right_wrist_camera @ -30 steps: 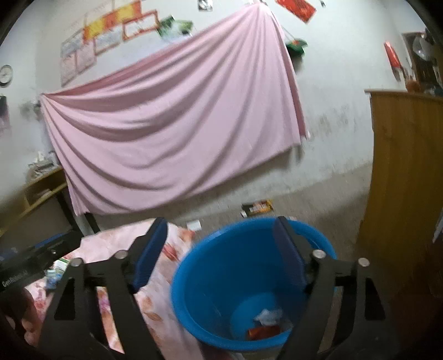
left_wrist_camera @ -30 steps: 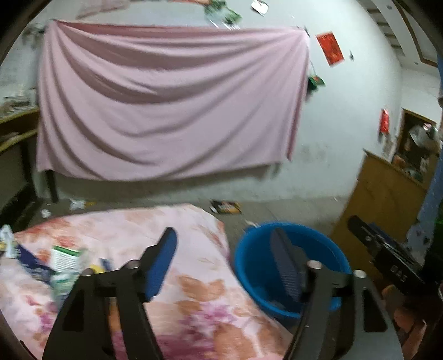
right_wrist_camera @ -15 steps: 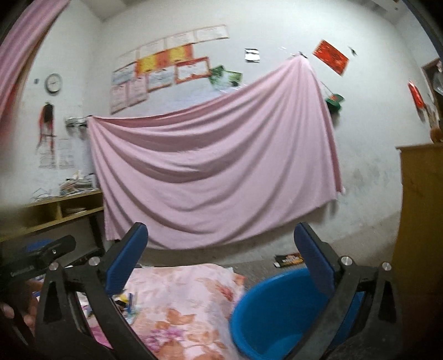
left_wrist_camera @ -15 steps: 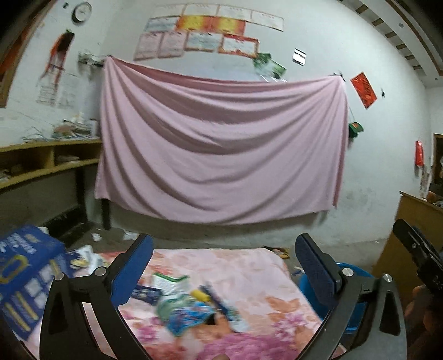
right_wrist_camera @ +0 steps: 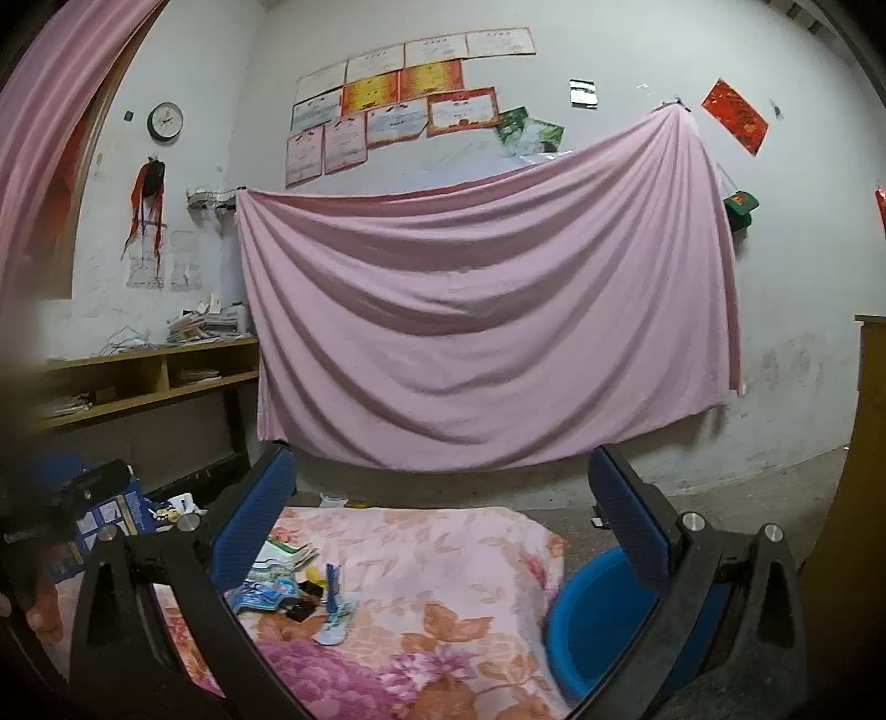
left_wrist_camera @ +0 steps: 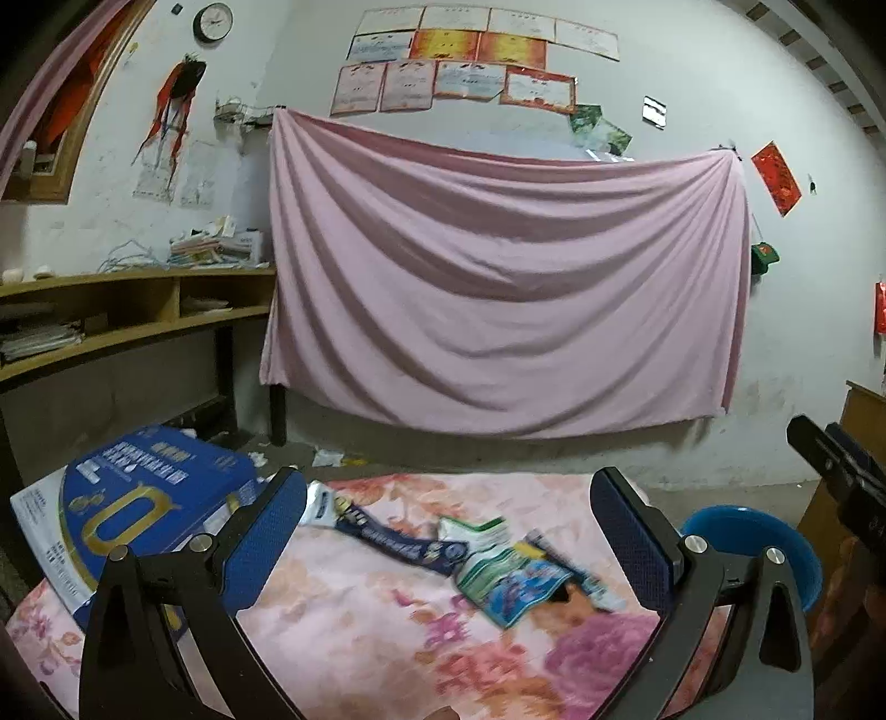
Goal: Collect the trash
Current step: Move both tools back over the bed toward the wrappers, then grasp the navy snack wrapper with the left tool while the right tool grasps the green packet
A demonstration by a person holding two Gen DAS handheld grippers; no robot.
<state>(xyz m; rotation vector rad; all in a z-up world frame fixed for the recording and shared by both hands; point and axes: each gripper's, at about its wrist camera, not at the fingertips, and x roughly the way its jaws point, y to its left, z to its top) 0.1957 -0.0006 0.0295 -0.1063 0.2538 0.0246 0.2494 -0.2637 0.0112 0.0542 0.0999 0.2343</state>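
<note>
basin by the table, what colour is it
Blue. The basin shows best in the right wrist view, beside the floral cloth.

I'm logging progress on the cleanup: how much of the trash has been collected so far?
Done: unclear; the blue basin's inside is not visible. In hand: nothing, since the left gripper and right gripper both stand open and empty. Left: the snack wrappers and the blue carton lie on the floral blanket.

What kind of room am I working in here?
Most likely a lived-in room of a home: certificates and a wall clock on a plastered wall, a cluttered wooden shelf, and wrappers on a floral cloth.
</note>
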